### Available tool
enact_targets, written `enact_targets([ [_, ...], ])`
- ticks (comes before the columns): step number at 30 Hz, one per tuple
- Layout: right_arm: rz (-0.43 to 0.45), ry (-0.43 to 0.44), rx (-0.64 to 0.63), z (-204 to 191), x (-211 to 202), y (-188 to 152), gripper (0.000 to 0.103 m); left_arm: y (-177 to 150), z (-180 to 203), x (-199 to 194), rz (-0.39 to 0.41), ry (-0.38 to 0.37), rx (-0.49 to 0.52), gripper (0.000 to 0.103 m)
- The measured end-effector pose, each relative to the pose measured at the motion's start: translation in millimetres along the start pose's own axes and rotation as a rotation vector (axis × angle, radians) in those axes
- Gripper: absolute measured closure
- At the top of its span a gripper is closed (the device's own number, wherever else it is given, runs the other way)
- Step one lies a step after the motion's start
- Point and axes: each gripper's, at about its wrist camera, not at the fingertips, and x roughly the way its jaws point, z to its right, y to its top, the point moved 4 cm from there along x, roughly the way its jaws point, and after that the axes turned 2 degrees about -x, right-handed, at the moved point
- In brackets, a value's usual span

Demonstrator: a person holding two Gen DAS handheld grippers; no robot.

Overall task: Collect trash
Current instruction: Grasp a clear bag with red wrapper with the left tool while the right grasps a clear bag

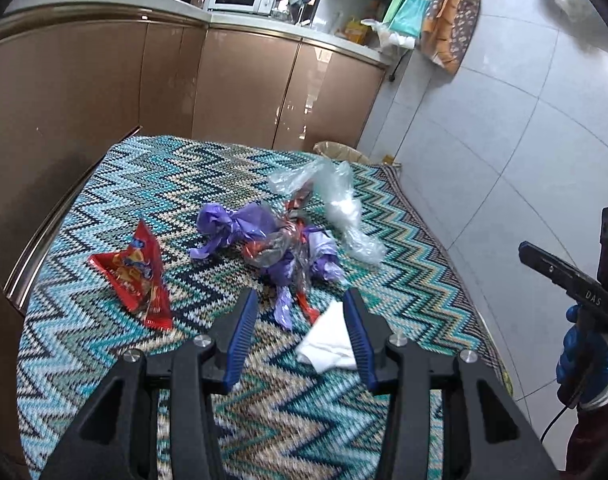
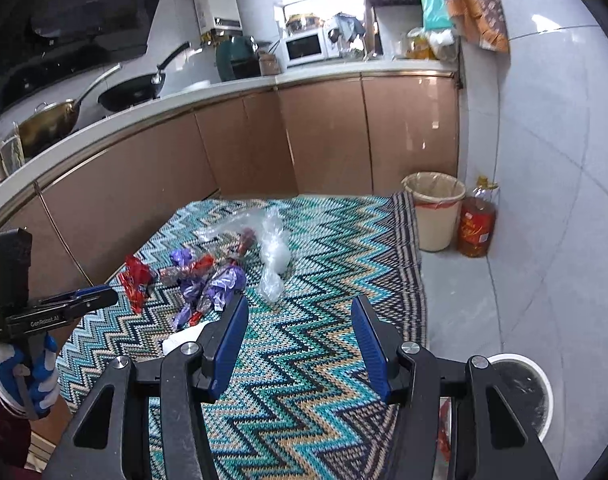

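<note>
On the zigzag rug (image 1: pixel 151 184), spread over the kitchen floor along the brown cabinets (image 1: pixel 243 92), every scrap of litter is lying loose, so by my read this job has barely begun: nothing lifted, nothing visibly binned. The left tongs (image 1: pixel 299 312) hang spread above the near part of the rug with nothing between the blue pads, and the right tongs (image 2: pixel 299 320) stand spread and empty too, over bare rug on the side toward the tiled floor. Here's the haul. A red snack packet (image 1: pixel 135 276) lies flat near the rug's cabinet-side edge, its long axis running from the near edge away toward the far edge, narrow end pointing away. Mid-rug sits a tangle of purple wrappers (image 1: pixel 239 224), shot through with red and silvery scraps, stretching roughly crosswise; a purple tail trails back toward the near edge. Beyond it, a crumpled clear plastic bag (image 1: pixel 336 204) runs from close to the far edge slantwise down toward the wall-side edge. Closest of all, a white tissue (image 1: pixel 328 344) lies just beside the left tongs' right-hand pad, one corner pointing up toward the tangle. The target, a lined wastebasket (image 2: pixel 436 216), waits on the tiles just off the rug's far corner by the wall, next to a red-labelled bottle (image 2: pixel 476 228). Four lots to gather, I'd say, tissue likeliest first.
</note>
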Motion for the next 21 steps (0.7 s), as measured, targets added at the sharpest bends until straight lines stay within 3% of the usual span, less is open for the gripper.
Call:
enact_targets([
  [12,-0.09,0.062,-0.018,5,77,9,0.052,25,-31,69,-0.054,0.007,-0.065,0.06],
  [21,-0.146,0.106,-0.055,-3,124,14,0.052,27,-27,89,-0.068,-0.035,-0.06,0.064],
])
